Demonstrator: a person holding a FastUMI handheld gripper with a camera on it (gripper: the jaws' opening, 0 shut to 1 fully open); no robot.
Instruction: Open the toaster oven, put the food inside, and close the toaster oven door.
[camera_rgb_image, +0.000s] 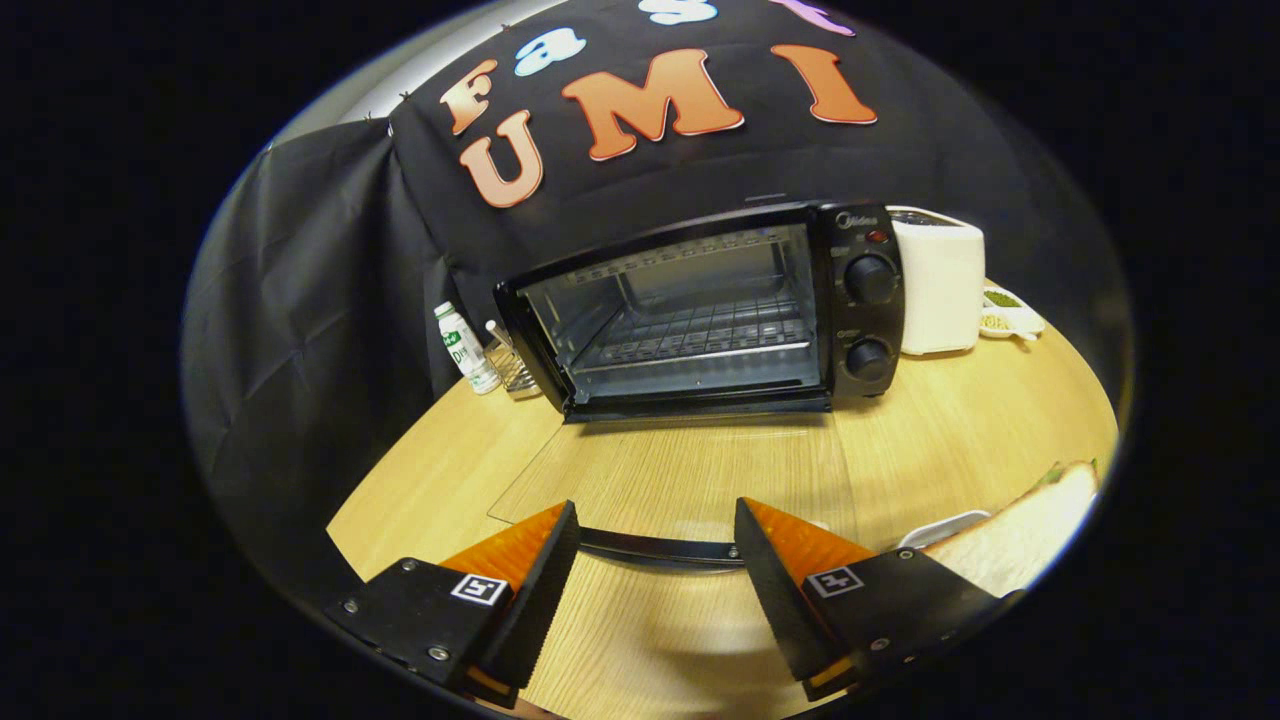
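Note:
A black toaster oven (860, 300) stands on the wooden table (960, 420), its glass door (690, 470) folded flat down toward me. The cavity shows a wire rack (700, 340) with nothing on it. The door's dark handle (660, 547) runs between my two fingertips. My gripper (657, 525) is open, fingers spread at either end of that handle and not pressing on it. To the right of the fingers lies a sandwich (1020, 530) of white bread with green filling, resting on a white plate (940, 527).
A white appliance (940, 285) stands right of the oven, with a small white dish of green and pale food (1010, 312) beside it. Left of the oven are a small white bottle (463, 348) and a metal rack (510, 365). Black cloth walls the back.

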